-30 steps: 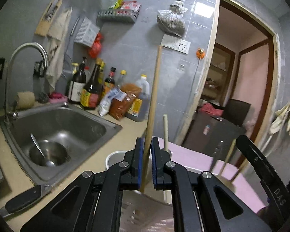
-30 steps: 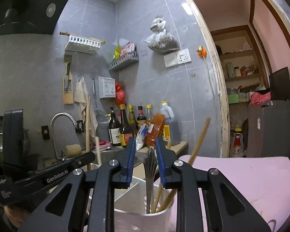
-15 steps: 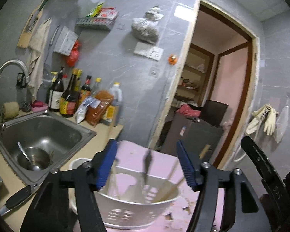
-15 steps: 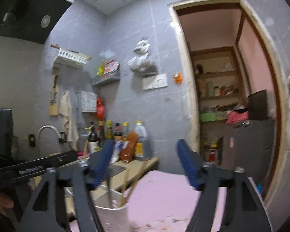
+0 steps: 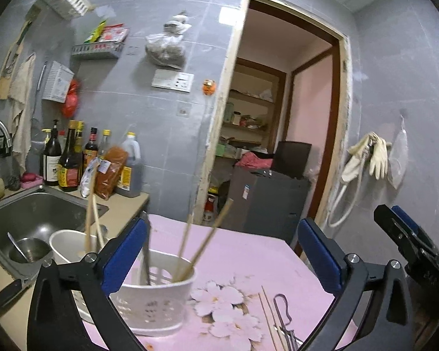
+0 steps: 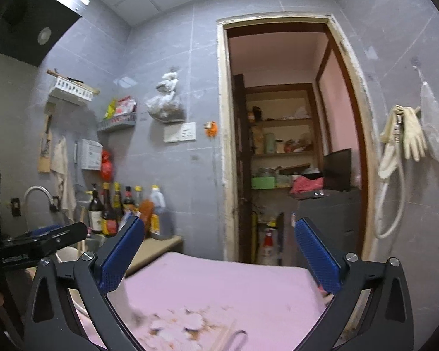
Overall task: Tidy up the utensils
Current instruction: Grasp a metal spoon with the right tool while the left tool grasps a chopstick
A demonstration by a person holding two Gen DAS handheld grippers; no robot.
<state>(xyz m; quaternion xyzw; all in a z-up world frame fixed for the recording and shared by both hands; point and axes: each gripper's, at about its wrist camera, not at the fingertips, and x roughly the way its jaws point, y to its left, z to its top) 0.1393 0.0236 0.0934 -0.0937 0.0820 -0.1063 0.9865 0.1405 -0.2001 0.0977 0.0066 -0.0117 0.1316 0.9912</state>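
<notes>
A white perforated utensil holder (image 5: 158, 301) stands on the pink flowered table (image 5: 248, 251). It holds wooden chopsticks (image 5: 202, 248) and a dark-handled utensil (image 5: 145, 251). A second white cup (image 5: 67, 244) behind it holds two more chopsticks (image 5: 90, 207). Loose chopsticks (image 5: 267, 318) and a metal utensil (image 5: 282, 313) lie on the table at the front right; they also show blurred in the right wrist view (image 6: 231, 337). My left gripper (image 5: 222, 254) is open and empty above the holder. My right gripper (image 6: 219, 251) is open and empty above the table.
A steel sink (image 5: 29, 219) with a bowl and spoon lies at the left. Sauce bottles (image 5: 70, 161) stand behind it. A knife handle (image 5: 5, 295) lies at the counter's front. A doorway (image 6: 289, 146) opens behind the table. Gloves (image 5: 371, 155) hang on the right wall.
Both grippers opened and let go: the left released a chopstick, the right a metal utensil, into the holder. Both then pulled back and rose.
</notes>
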